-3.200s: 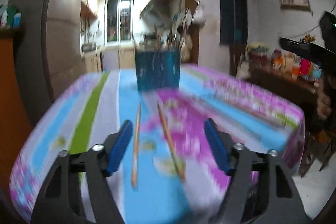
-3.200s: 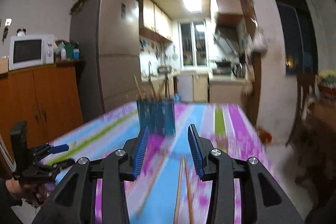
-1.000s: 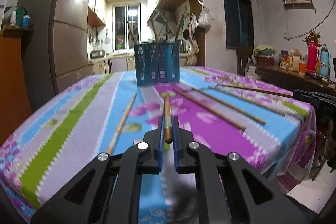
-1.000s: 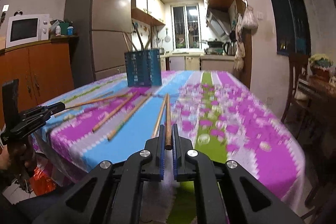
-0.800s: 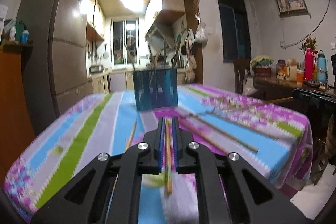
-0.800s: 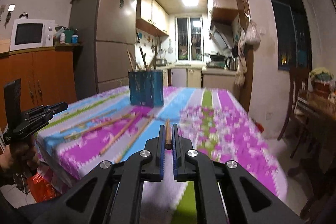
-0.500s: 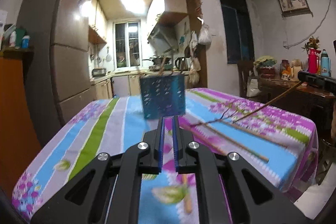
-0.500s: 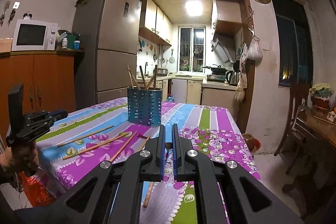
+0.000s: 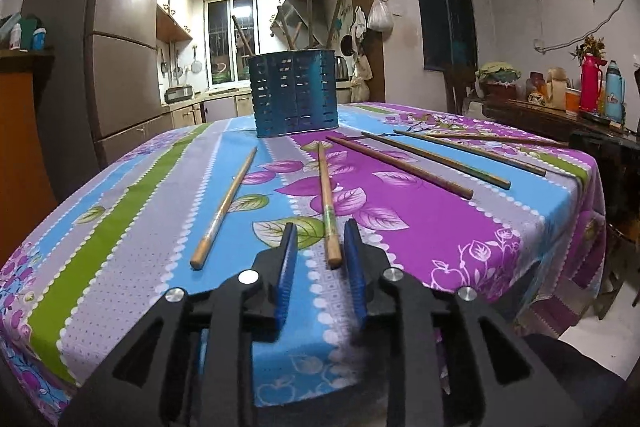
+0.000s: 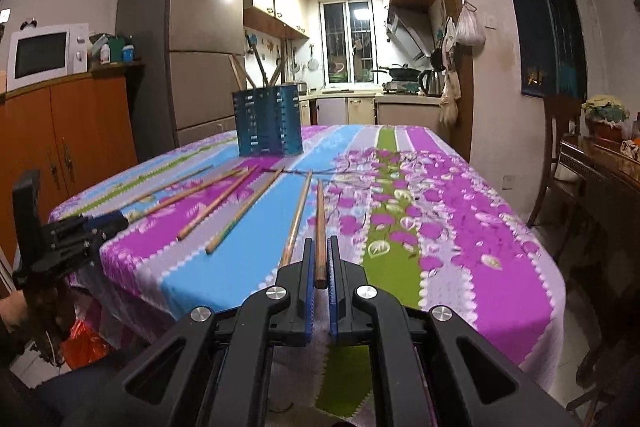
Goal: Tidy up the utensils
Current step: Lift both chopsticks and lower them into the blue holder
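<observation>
A blue perforated utensil holder [image 9: 295, 93] with several chopsticks standing in it sits at the far end of the table; it also shows in the right wrist view [image 10: 267, 120]. Several wooden chopsticks lie loose on the tablecloth. My left gripper [image 9: 320, 242] is open low over the near table edge, and the near end of one light chopstick [image 9: 327, 199] lies on the cloth between its fingers. My right gripper [image 10: 319, 259] is shut on the end of a dark chopstick [image 10: 319, 223] that lies along the table. The left gripper also shows in the right wrist view [image 10: 86, 227].
The table has a striped floral cloth [image 9: 420, 227] hanging over its edges. Another light chopstick [image 9: 224, 211] lies left of my left gripper, dark ones [image 9: 400, 167] to the right. A side table with flasks [image 9: 592, 87] stands right, a chair [image 10: 560, 163] beside the table.
Both grippers were lifted with chopsticks half a second ago. Now both are low at the table edge; the left has opened and its chopstick lies on the cloth, the right still grips its chopstick.
</observation>
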Available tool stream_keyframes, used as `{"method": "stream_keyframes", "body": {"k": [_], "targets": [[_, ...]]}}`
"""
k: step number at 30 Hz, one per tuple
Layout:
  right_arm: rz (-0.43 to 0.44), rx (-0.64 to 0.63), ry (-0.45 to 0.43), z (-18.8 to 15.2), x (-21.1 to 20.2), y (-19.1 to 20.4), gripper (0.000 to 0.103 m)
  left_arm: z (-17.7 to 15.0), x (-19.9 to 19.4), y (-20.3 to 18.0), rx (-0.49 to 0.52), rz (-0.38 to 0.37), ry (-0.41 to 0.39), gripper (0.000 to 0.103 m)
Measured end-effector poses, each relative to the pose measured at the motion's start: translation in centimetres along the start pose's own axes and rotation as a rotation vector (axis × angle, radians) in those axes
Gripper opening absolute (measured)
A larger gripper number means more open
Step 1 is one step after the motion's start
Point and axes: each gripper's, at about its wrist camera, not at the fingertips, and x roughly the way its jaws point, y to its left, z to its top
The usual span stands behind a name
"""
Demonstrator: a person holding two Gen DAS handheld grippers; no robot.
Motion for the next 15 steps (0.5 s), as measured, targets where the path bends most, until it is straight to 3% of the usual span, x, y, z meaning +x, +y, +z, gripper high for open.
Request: {"method": "stream_keyframes", "body": {"k": [4,15], "targets": [[-0.003,-0.016,0.016,-0.9,1.0,0.1,0.007,0.0,0.0,-0.8,0.026,-0.004,-0.015,0.006],[-0.012,-0.013,0.011,-1.5,0.8,0.3,0.007,0.7,-0.4,-1.3,0.041,0.007,-0.018,0.005]]}}
